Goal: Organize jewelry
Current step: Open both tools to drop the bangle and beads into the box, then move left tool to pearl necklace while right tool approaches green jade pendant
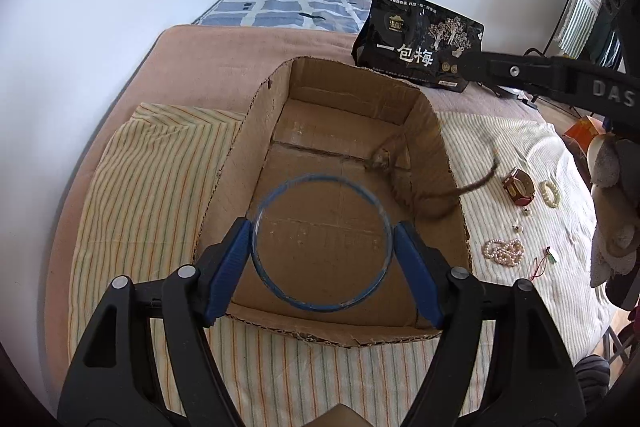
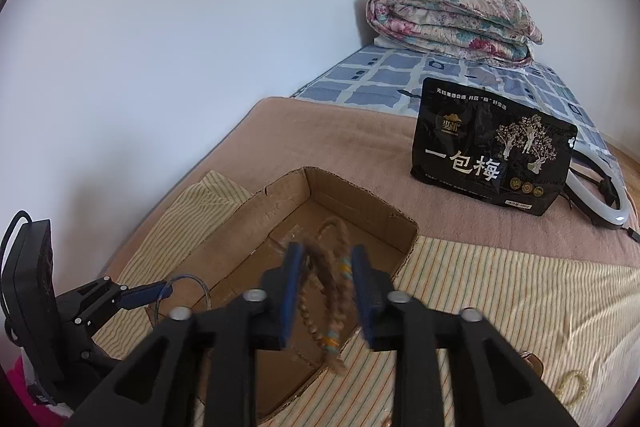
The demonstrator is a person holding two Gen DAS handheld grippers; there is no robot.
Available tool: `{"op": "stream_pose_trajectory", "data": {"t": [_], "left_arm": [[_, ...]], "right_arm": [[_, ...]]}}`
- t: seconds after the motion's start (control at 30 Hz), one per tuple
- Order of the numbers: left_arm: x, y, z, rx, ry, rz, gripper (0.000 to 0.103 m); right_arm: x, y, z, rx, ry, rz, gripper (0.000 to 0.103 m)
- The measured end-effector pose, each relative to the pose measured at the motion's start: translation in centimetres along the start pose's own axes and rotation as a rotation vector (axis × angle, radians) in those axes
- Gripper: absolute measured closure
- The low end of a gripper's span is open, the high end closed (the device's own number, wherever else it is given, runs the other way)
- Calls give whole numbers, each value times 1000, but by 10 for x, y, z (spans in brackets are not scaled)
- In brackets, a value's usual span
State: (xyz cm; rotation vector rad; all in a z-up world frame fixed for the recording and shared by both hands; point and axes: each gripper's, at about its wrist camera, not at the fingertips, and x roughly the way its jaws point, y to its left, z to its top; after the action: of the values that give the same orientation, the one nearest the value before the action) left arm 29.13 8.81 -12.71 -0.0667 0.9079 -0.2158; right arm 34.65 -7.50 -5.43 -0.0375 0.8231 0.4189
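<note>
Blue-padded left gripper (image 1: 322,247) is squeezing a clear blue ring bangle (image 1: 322,242), lying flat over the brown cardboard box (image 1: 256,131). Right gripper (image 2: 326,277) is pinching brown beaded strands (image 2: 326,291), hanging toward 6 o'clock. Black bag (image 2: 492,151) at 1 o'clock is reading "一包梅".

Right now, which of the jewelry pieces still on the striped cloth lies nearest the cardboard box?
The pearl strand, heaped in pale pink loops just right of the cardboard box. The red bracelet, cream bead bracelet and green pendant lie farther right.

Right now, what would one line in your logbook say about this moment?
left gripper: holding blue bangle over cardboard box | right gripper: brown bead strand between fingers, above box | pearls, red bracelet: on sheet
</note>
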Motion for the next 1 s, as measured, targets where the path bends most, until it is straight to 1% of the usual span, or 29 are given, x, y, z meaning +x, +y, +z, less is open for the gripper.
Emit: {"op": "stream_pose_trajectory", "data": {"t": [0.03,0.07,0.1,0.17,0.27,0.43,0.57,0.7,0.87,1.0], "left_arm": [[0,-1,0,0,1,2,24],[0,-2,0,1,1,5,24],[0,-2,0,3,1,10,24],[-1,-3,-2,-1,0,13,24],[-4,-4,-4,-6,-1,11,24],[-13,-6,-6,-5,-13,16,24],[-22,-9,-5,-5,-29,20,24],[-32,-16,-6,2,-50,18,24],[-42,-31,-6,28,-71,7,24],[-46,-49,-7,52,-78,-7,24]], "right_arm": [[-2,0,0,-1,-7,-5,51],[-3,0,0,-1,-14,-11,36],[-6,0,0,1,-24,-19,28],[-12,-2,-1,7,-41,-26,25],[-16,-5,0,13,-41,-30,21],[-24,-11,-4,21,-46,-42,20],[-32,-17,-7,31,-53,-53,17],[-44,-25,-11,44,-67,-74,14],[-66,-42,-17,60,-91,-105,12],[-86,-59,-26,76,-113,-139,7]]}}
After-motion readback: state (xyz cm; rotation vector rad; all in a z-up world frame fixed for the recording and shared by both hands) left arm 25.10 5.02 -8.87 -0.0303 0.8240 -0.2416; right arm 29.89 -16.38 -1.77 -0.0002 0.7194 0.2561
